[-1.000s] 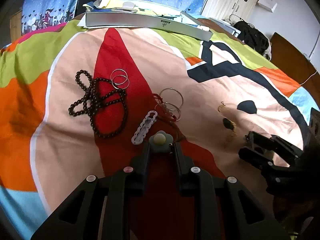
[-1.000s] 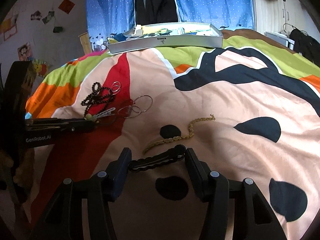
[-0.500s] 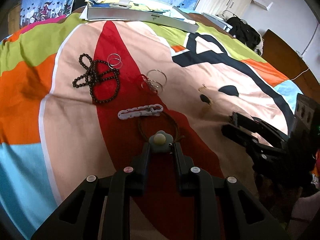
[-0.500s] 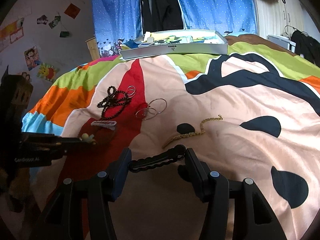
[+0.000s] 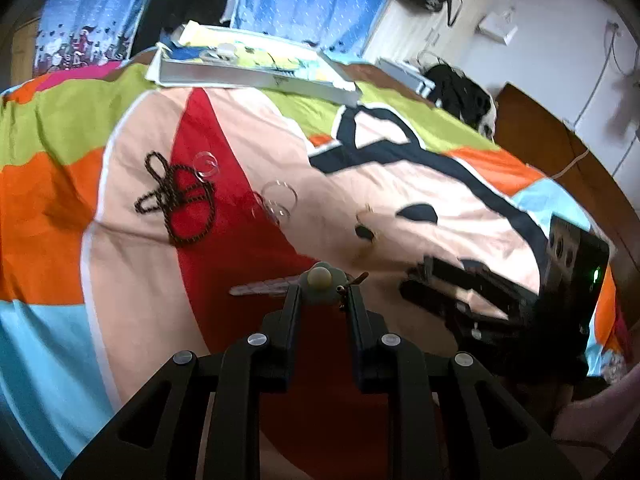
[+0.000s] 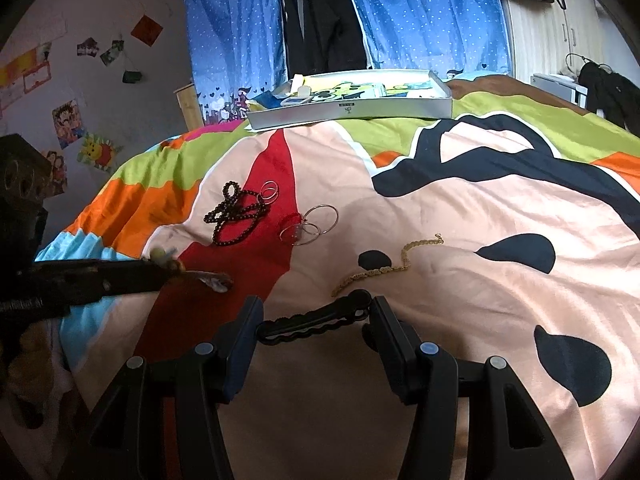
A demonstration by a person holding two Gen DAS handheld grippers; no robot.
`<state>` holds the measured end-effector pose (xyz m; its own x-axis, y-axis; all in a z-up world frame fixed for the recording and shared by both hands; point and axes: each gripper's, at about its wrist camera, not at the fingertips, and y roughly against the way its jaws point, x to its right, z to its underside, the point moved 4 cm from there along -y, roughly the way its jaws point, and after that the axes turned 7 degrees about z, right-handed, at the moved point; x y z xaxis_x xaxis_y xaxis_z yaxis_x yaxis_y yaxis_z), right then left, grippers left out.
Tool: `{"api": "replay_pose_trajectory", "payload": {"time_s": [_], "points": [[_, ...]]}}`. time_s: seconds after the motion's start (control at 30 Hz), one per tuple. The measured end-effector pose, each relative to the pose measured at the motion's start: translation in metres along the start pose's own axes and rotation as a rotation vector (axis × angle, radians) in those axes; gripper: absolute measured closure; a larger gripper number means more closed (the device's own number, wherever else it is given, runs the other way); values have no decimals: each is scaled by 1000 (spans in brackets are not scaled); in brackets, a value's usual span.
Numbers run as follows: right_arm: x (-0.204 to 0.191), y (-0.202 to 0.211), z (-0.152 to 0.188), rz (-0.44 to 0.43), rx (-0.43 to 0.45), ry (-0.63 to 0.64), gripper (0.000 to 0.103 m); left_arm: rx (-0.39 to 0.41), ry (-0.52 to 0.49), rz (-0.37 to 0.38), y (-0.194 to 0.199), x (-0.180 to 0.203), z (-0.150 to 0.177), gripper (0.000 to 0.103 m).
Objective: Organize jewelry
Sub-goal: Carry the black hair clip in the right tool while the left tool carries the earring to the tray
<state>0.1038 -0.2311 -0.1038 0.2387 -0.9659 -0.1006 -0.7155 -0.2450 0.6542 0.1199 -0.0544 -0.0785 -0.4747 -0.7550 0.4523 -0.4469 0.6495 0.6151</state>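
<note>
A bed covered by a bright patchwork quilt [image 6: 460, 208] fills the room. Blue dotted curtains [image 6: 420, 16] hang behind it, dark clothes [image 6: 320, 16] between them. Colourful paper pictures [image 6: 68, 124] dot the pale left wall [image 6: 100, 8].

Bead necklace [image 6: 236, 214] left of hoops [image 6: 310, 224], chain [image 6: 390, 266] right, tray [image 6: 348, 110] behind

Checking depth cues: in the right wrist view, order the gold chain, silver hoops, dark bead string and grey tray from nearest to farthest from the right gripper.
From the right gripper:
1. Gold chain, just ahead, slightly right.
2. Silver hoops, mid-bed, slightly left.
3. Dark bead string, further left and a little beyond.
4. Grey tray, at the far edge.
</note>
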Motion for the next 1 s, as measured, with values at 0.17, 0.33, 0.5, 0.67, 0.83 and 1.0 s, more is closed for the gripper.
{"api": "replay_pose_trajectory", "payload": {"time_s": [0.17,0.33,0.5,0.67,0.83,1.0], "points": [[1,-1,1,2,-4,-5,50,23,96,-86,1,-32,-11,85],[1,-3,3,1,-8,-8,50,11,187,-173,1,-64,-11,85],[0,-7,5,1,-20,-13,50,-14,194,-169,0,-67,-6,85],[0,-7,5,1,-18,-15,50,-26,135,-100,-4,-46,-3,85],[1,-5,1,5,-5,-18,50,-46,68,-61,-11,-26,0,85],[1,-3,-3,6,8,-18,50,-42,42,-60,-16,-19,-2,85]]}}
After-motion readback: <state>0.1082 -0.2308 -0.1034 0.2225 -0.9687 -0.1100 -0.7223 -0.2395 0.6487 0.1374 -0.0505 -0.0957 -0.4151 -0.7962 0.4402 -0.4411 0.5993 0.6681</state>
